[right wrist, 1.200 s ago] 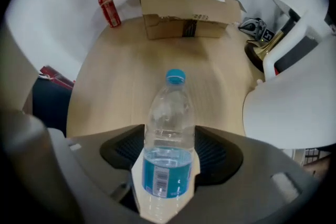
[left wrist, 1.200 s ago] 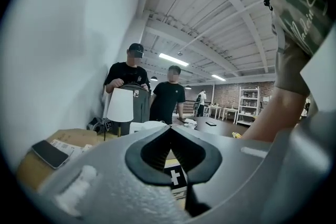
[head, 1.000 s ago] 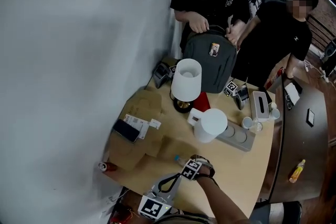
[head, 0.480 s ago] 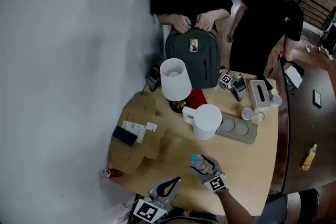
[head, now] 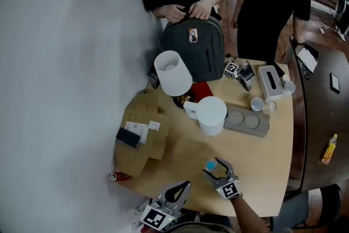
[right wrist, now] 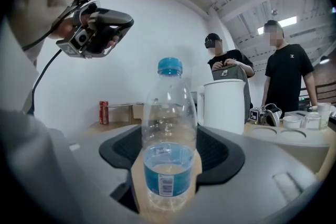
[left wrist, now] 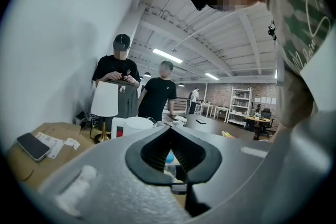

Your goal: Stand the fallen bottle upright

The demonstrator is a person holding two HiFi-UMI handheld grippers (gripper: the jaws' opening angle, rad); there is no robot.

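Note:
A clear plastic bottle (right wrist: 169,144) with a blue cap and blue label stands upright with a little water in it. My right gripper (right wrist: 170,170) is shut on the bottle's lower body. In the head view the bottle (head: 210,165) sits near the table's front edge, inside my right gripper (head: 217,172). My left gripper (head: 184,187) hovers just left of it, near the front edge, shut with nothing held. In the left gripper view the bottle (left wrist: 169,160) shows through the oval gap behind the touching tips of that gripper (left wrist: 169,126).
A white kettle (head: 210,114), a white lamp (head: 173,73) and a grey tray (head: 248,121) stand behind the bottle. A cardboard box (head: 140,133) with a phone (head: 129,138) lies left, a red can (head: 116,176) at the corner. Two people handle a backpack (head: 193,54) at the far edge.
The bottle has gone from lying low under my right gripper to standing upright in it. The right gripper shifted right along the front edge. The left gripper stayed put.

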